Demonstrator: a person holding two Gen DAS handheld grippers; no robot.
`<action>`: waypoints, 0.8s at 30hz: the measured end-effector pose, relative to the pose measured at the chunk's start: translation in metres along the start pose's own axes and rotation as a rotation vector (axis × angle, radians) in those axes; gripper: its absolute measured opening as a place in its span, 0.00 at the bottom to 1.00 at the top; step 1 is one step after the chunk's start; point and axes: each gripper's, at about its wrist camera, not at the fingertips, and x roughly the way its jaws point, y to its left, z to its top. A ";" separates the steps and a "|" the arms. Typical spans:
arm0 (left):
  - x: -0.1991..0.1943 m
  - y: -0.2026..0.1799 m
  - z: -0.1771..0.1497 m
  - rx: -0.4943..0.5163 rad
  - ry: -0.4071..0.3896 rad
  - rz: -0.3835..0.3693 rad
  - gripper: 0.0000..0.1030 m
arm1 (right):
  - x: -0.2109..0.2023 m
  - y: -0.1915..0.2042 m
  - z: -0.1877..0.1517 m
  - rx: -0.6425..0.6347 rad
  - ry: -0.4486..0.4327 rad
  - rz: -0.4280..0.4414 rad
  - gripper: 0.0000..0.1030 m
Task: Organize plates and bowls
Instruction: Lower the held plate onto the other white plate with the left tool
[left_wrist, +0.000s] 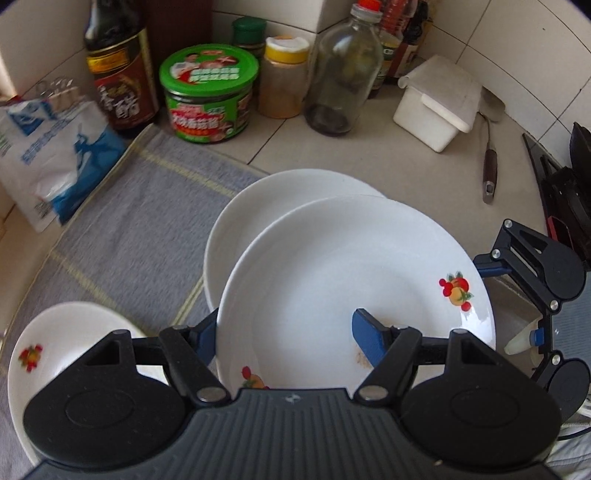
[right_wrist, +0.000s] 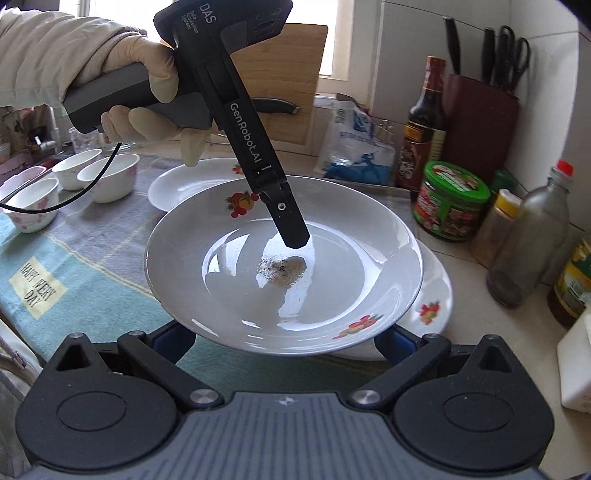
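A white fruit-print plate (left_wrist: 332, 280) (right_wrist: 284, 273) with a brown smear in its well is held above a second white plate (left_wrist: 258, 206) (right_wrist: 428, 310). My left gripper (left_wrist: 284, 339) is shut on its rim, one blue finger (left_wrist: 369, 343) inside, the other under the edge; its finger (right_wrist: 291, 221) shows in the right wrist view. My right gripper (right_wrist: 284, 339) is wide open under the plate's near edge. A third plate (left_wrist: 70, 343) (right_wrist: 192, 181) lies on the cloth. Three small bowls (right_wrist: 107, 177) stand far left.
A grey and blue cloth (left_wrist: 133, 229) (right_wrist: 74, 258) covers the counter. Sauce bottle (left_wrist: 122, 81), green-lidded jar (left_wrist: 207, 92), spice jar (left_wrist: 284, 77), glass bottle (left_wrist: 343, 74), white box (left_wrist: 439, 99), spatula (left_wrist: 489, 155) and salt bag (left_wrist: 55, 147) line the back. A knife block (right_wrist: 480, 122) stands by the wall.
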 end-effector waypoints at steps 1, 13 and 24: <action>0.003 -0.001 0.004 0.006 0.002 -0.004 0.70 | -0.001 -0.003 -0.001 0.010 0.001 -0.007 1.00; 0.037 -0.012 0.032 0.068 0.025 -0.052 0.70 | -0.007 -0.022 -0.012 0.077 0.025 -0.076 1.00; 0.049 -0.010 0.039 0.060 0.021 -0.075 0.72 | -0.009 -0.026 -0.012 0.098 0.031 -0.091 1.00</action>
